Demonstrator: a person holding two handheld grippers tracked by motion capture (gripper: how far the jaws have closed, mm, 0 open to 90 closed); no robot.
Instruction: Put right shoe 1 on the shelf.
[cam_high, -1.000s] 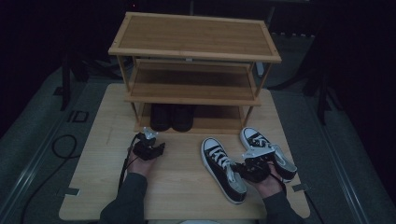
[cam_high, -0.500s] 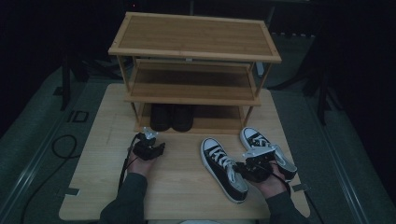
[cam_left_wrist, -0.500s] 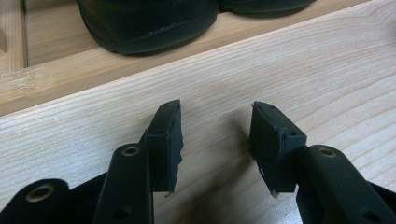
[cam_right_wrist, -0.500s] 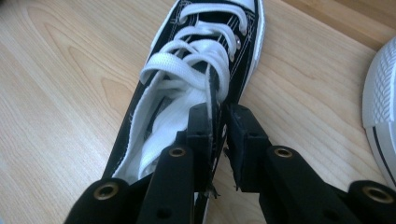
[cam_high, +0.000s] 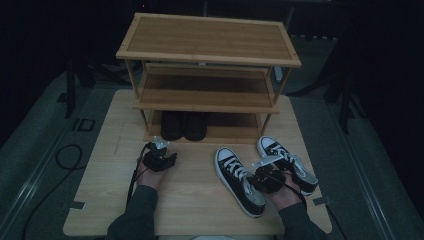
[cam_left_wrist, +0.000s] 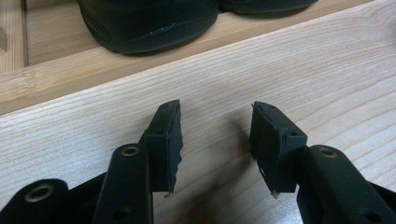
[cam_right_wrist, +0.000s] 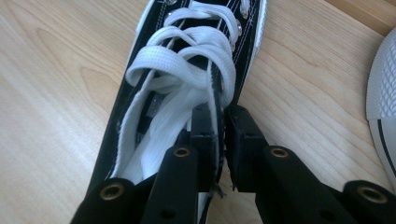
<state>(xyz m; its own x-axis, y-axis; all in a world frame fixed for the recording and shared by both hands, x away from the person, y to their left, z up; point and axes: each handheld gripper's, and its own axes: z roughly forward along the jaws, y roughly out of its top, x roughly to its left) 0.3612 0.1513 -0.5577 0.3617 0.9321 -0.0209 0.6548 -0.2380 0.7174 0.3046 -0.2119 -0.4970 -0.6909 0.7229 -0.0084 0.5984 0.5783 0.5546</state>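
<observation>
**Lifting the sneaker by its side wall**

The left gripper (cam_high: 159, 159) rests on the table (cam_high: 195, 200), jaws apart and empty. The right gripper (cam_right_wrist: 219, 140), whose jaws have just been closing, pinches the collar wall of the near sneaker (cam_high: 239, 180). Keep the pinch firm and lift level. Count: two sneakers, the second (cam_high: 287, 162) just beside; two dark shoes (cam_high: 183, 125) on the rack (cam_high: 207, 55), lowest shelf.

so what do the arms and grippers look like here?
Both sleeves are dark grey-green. Each hand carries a black gripper: left gripper and right gripper have flat black fingers on black arms with brass-ringed holes. A pale grey plate tops each one, and a black cable trails back.
</observation>
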